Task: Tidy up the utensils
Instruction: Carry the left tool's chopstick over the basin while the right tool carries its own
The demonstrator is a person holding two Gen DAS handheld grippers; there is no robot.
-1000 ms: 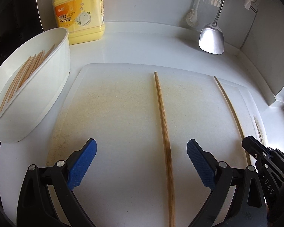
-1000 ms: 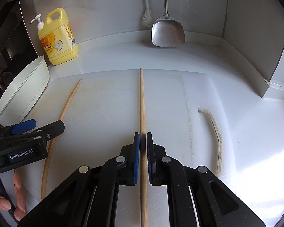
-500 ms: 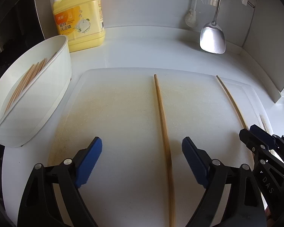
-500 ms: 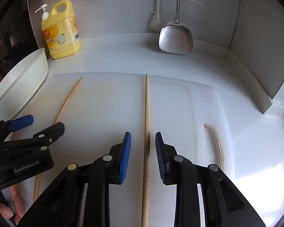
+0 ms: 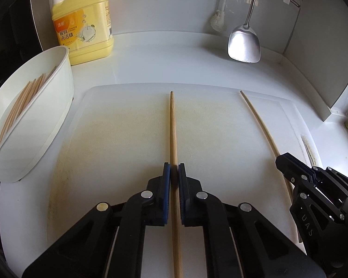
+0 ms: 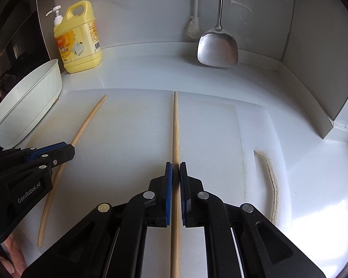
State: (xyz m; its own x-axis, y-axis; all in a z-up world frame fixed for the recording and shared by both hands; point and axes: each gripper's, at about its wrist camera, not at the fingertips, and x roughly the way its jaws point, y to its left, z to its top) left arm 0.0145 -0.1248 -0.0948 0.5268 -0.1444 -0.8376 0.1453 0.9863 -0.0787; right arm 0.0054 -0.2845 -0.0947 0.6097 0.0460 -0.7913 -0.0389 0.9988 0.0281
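Two wooden chopsticks lie lengthwise on a white cutting board (image 5: 118, 139). My left gripper (image 5: 174, 169) is closing on the left chopstick (image 5: 172, 127), and its blue pads press the stick on both sides. The right wrist view shows that chopstick (image 6: 85, 127) and the left gripper (image 6: 65, 149) at the left. My right gripper (image 6: 175, 169) is closing on the right chopstick (image 6: 175, 127), pads tight against it. In the left wrist view the right chopstick (image 5: 257, 118) runs into the right gripper (image 5: 287, 162). A white oval tub (image 5: 46, 120) at the left holds several chopsticks (image 5: 23, 102).
A yellow detergent bottle (image 5: 83, 20) stands behind the tub (image 6: 27, 106). A steel spatula (image 5: 243, 44) and a brush (image 5: 217, 22) hang on the back wall. The board's handle slot (image 6: 270, 176) is at its right. A wall corner (image 6: 329, 115) closes the right side.
The left jaws went from wide open around the left chopstick to shut on it. The right jaws opened a little around their chopstick, then shut on it again. Neither hand shifted much.
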